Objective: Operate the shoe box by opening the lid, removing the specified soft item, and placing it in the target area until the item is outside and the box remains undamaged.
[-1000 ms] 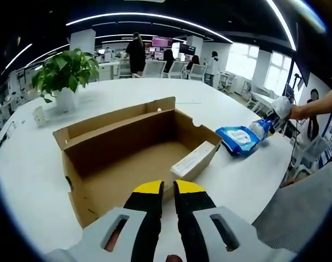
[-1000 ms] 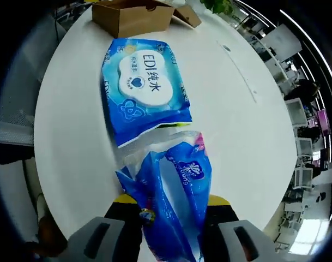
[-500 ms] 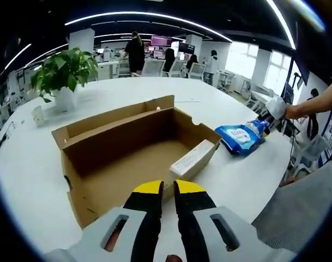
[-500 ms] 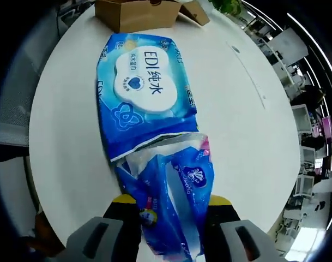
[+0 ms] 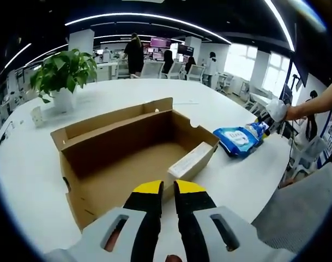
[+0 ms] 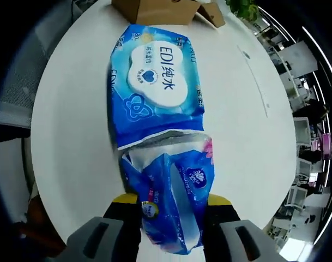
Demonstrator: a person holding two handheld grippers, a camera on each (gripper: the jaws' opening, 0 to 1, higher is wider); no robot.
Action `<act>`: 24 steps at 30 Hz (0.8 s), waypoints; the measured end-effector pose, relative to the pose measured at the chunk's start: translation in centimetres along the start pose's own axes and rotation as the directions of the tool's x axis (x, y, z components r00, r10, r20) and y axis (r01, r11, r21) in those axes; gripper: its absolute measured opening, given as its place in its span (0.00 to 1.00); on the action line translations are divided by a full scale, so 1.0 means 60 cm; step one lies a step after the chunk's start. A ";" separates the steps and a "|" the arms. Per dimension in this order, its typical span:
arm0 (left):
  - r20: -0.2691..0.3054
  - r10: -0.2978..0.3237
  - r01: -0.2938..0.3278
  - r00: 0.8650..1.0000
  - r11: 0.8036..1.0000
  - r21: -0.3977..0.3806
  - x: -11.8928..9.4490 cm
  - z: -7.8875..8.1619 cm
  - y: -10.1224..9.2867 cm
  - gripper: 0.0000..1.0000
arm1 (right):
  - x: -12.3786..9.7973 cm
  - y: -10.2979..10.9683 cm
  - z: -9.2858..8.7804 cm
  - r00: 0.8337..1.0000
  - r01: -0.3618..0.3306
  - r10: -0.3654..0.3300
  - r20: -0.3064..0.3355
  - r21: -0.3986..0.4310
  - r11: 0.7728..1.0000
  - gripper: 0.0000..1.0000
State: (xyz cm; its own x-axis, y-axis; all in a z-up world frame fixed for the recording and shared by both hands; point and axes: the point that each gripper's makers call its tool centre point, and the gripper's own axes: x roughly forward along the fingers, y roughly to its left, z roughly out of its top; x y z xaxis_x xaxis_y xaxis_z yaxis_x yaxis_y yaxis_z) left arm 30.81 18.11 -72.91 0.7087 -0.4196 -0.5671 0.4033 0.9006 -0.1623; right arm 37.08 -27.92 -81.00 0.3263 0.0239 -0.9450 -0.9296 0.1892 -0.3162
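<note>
An open brown shoe box (image 5: 127,150) lies on the round white table (image 5: 40,158), its lid folded back, with a white flat box (image 5: 190,160) inside by the right wall. My left gripper (image 5: 168,191) hovers shut at the box's near edge, holding nothing. To the right, the blue wet-wipes pack (image 5: 236,139) rests on the table. My right gripper (image 6: 168,210) is shut on a blue tissue pack (image 6: 174,202), which lies right behind the wet-wipes pack (image 6: 155,82). The shoe box (image 6: 155,10) sits past it.
A potted green plant (image 5: 65,73) stands at the table's far left, with a small white item (image 5: 38,115) beside it. Office chairs and people are beyond the table. A grey chair back (image 5: 296,218) is close at the right. The table edge (image 6: 46,142) curves near the packs.
My right gripper has lowered the tissue pack toward the table just behind the wet-wipes pack. The left gripper has held still.
</note>
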 end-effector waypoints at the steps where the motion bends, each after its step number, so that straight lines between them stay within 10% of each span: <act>1: 0.001 -0.001 0.001 1.000 1.000 0.000 0.000 0.000 0.000 0.07 | -0.002 0.002 0.001 1.000 -0.001 0.001 0.000 -0.001 1.000 0.40; 24: 0.039 -0.044 0.044 0.998 0.999 0.002 -0.003 0.017 -0.020 0.07 | -0.078 -0.007 0.000 0.997 0.071 -0.070 -0.011 0.082 0.994 0.38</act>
State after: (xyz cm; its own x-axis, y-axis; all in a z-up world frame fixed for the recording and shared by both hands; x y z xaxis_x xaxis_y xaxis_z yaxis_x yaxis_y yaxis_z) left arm 30.80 17.00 -71.78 0.7120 -0.4633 -0.5276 0.4354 0.8808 -0.1858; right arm 35.94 -28.09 -76.47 0.3890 0.0001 -0.9212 -0.8870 0.2699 -0.3746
